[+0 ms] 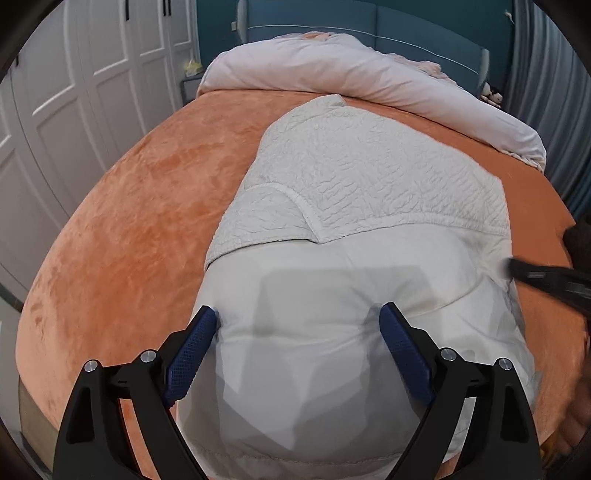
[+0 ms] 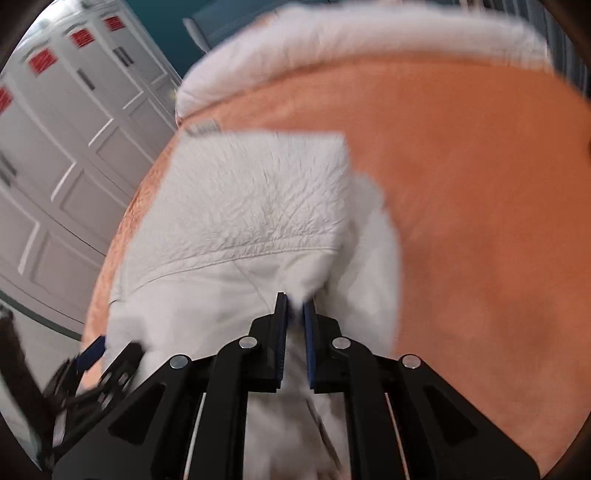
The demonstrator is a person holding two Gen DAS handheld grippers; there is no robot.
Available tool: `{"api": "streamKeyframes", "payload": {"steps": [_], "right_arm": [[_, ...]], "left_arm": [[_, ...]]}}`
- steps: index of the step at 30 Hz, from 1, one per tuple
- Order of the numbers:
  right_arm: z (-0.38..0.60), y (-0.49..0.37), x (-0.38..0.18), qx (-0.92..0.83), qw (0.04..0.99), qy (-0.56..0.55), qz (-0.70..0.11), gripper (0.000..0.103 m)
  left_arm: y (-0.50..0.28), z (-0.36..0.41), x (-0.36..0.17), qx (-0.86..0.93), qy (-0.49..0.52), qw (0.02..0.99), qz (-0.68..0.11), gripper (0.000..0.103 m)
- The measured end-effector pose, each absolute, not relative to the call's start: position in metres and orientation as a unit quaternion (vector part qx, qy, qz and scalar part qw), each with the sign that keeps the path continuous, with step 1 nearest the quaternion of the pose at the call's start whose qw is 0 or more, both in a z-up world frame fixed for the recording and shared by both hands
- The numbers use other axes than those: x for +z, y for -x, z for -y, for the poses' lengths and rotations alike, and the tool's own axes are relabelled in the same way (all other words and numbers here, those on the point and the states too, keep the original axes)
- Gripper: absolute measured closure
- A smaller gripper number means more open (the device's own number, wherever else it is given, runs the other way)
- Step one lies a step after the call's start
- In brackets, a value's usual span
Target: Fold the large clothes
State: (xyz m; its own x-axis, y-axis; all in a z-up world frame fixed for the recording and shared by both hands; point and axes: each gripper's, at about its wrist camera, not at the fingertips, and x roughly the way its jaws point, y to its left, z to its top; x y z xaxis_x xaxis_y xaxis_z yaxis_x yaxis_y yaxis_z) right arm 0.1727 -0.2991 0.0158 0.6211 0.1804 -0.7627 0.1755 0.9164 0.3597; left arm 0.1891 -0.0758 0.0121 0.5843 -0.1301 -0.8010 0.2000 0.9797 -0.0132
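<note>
My left gripper [image 1: 299, 325] is spread wide over the white garment [image 1: 362, 177], whose long axis runs toward 12 o'clock across the bed [image 1: 129, 221]. My right gripper [image 2: 295, 306], nearer its edge, pinches a fold

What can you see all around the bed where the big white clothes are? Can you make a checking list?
Surface: orange bed cover, soft and plush.
Job's things: white garment, partly folded, textured side over smooth lining.
Clutter: rolled white duvet at the far end.
Grippers: left gripper open, fingers resting on the garment; right gripper shut on the garment's edge.
Cables: nothing seen.
Surroundings: white wardrobe doors, teal headboard.
</note>
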Motion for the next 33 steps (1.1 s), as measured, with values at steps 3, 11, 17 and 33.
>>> {"api": "streamKeyframes", "payload": {"steps": [3,11,17,33], "right_arm": [[0.283,-0.143,0.042,0.027,0.893,-0.168,-0.417,0.094],[0.235,-0.126,-0.042,0.029,0.846,-0.069,-0.528,0.099],[0.262,-0.119,0.004,0.03,0.861,-0.093,-0.499,0.094],[0.302,-0.271,-0.002,-0.044,0.861,-0.155,-0.482,0.093]], "left_arm": [[-0.189,0.072,0.012,-0.091,-0.034,0.887,-0.451,0.014],[-0.181,0.074,0.014,-0.081,-0.043,0.882,-0.462,0.014],[-0.179,0.072,0.015,-0.075,-0.039,0.883,-0.461,0.014],[-0.177,0.067,0.018,-0.087,-0.042,0.882,-0.462,0.013]]}}
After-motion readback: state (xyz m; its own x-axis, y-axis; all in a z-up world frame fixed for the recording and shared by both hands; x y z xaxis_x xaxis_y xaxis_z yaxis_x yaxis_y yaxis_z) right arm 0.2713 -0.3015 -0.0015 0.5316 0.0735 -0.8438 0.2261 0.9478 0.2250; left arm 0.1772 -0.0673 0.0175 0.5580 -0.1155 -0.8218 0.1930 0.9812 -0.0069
